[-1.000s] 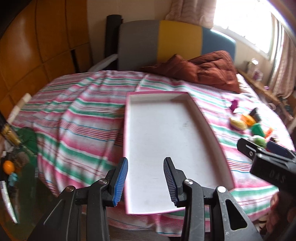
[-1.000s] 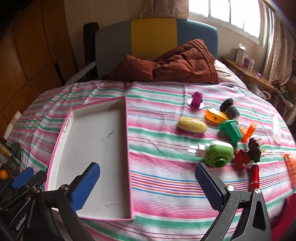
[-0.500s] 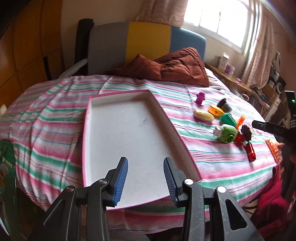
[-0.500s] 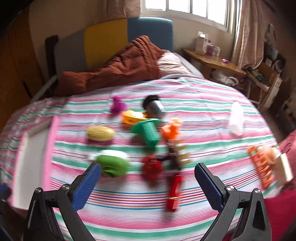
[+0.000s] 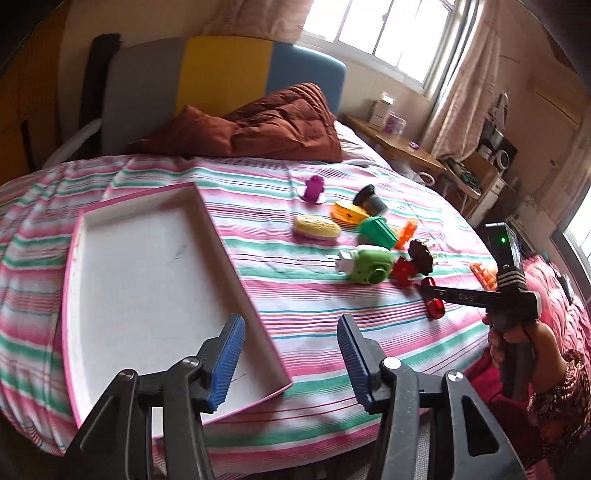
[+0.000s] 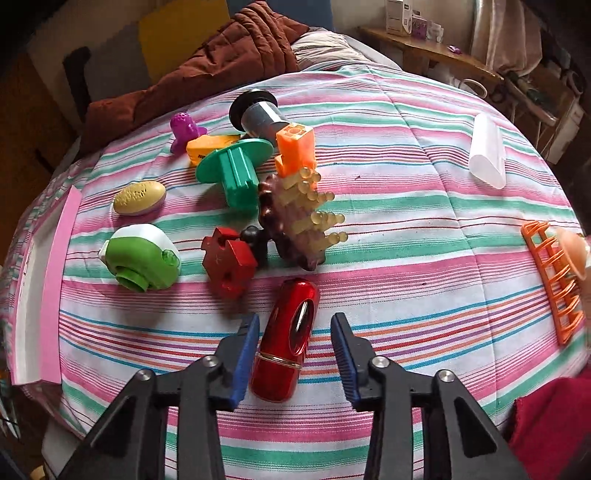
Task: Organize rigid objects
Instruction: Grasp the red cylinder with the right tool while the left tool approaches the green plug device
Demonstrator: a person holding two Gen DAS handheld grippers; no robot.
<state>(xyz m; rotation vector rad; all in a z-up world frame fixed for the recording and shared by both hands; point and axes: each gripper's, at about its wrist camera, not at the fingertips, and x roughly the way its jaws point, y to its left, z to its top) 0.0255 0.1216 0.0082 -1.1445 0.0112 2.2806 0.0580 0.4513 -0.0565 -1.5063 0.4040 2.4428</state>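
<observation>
On the striped bed (image 6: 406,206), your right gripper (image 6: 293,363), jaws just closing astride but not yet pinching the glossy red case (image 6: 286,341)—stiff, likely slippery—should grip mid-body; left gripper (image 5: 291,363) gapes empty.

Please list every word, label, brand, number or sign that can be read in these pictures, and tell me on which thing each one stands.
"DAS": on the black arm of the right gripper, seen from the left wrist camera.
Dark print on the orange wedge-shaped piece: too small to read.
Labels on the boxes on the wooden shelf: too blurred to read.
No other writing is readable.
</observation>
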